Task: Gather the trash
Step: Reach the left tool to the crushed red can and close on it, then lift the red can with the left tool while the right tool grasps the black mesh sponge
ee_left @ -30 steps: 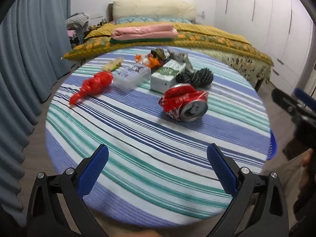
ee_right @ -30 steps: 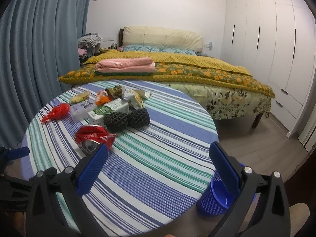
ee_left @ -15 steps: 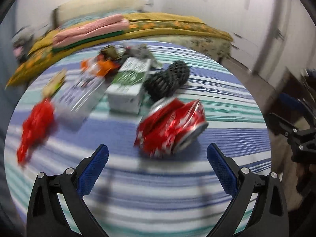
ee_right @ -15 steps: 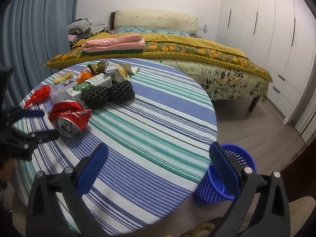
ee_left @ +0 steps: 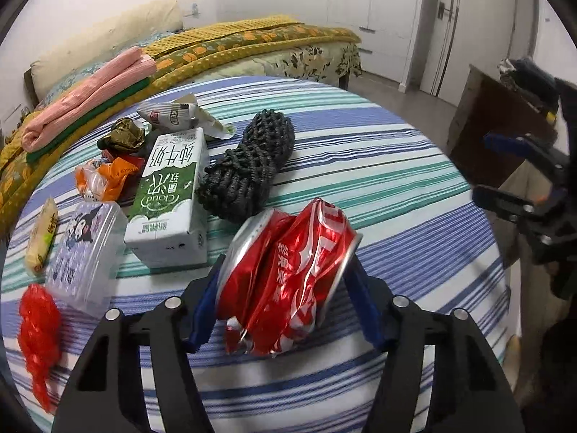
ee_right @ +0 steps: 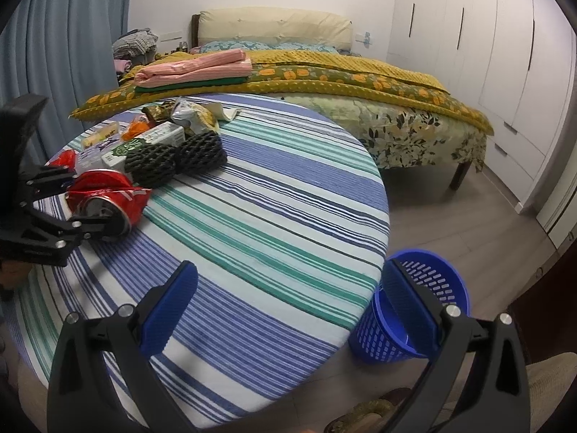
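Observation:
A crushed red soda can [ee_left: 288, 270] lies on the round striped table [ee_left: 378, 187]. My left gripper [ee_left: 285, 303] is shut on the can, one blue pad at each end; it also shows in the right wrist view [ee_right: 86, 205] with the can [ee_right: 104, 195]. Behind the can lie a green and white milk carton [ee_left: 169, 195], black foam netting [ee_left: 249, 166], a clear plastic box [ee_left: 86, 245], a red plastic bag [ee_left: 38, 317] and snack wrappers [ee_left: 173, 113]. My right gripper [ee_right: 288, 310] is open and empty over the table's near edge. A blue slotted bin [ee_right: 414, 306] stands on the floor beside the table.
A bed [ee_right: 324, 72] with a yellow quilt and folded pink cloth [ee_right: 194, 68] stands behind the table. Blue curtains [ee_right: 65, 54] hang on the left. White wardrobes [ee_right: 505, 54] line the right wall. Grey floor [ee_right: 468, 223] lies between the bed and the bin.
My left gripper has moved forward over the table to the red can and closed on it. My right gripper has swung right, bringing the blue bin into full view.

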The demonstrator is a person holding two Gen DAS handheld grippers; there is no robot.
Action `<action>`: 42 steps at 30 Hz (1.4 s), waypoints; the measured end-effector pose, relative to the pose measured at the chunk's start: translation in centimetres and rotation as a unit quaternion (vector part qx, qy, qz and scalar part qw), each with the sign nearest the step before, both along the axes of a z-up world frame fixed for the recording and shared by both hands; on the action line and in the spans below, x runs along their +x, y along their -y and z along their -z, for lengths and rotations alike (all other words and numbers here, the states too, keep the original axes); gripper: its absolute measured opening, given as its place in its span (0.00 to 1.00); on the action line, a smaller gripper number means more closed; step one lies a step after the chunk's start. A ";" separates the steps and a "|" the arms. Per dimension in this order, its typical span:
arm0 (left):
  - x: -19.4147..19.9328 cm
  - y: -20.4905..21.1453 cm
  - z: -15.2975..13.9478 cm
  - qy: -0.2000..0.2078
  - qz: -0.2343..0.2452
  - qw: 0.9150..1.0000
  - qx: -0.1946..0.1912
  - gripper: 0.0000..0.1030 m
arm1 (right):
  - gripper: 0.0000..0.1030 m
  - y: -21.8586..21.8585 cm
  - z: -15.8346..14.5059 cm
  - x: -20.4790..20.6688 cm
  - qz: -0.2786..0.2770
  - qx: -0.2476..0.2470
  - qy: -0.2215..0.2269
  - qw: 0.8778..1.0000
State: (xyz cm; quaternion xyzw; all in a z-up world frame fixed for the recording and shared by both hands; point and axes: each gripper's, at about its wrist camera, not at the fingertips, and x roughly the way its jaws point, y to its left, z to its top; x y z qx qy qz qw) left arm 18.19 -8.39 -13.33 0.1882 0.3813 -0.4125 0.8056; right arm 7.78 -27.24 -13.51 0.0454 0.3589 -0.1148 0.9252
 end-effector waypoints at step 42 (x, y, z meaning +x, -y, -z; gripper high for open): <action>-4.8 -6.0 -0.6 0.013 -0.331 0.942 -0.050 0.58 | 0.96 -4.1 -1.0 16.2 -0.033 0.189 -0.020 0.981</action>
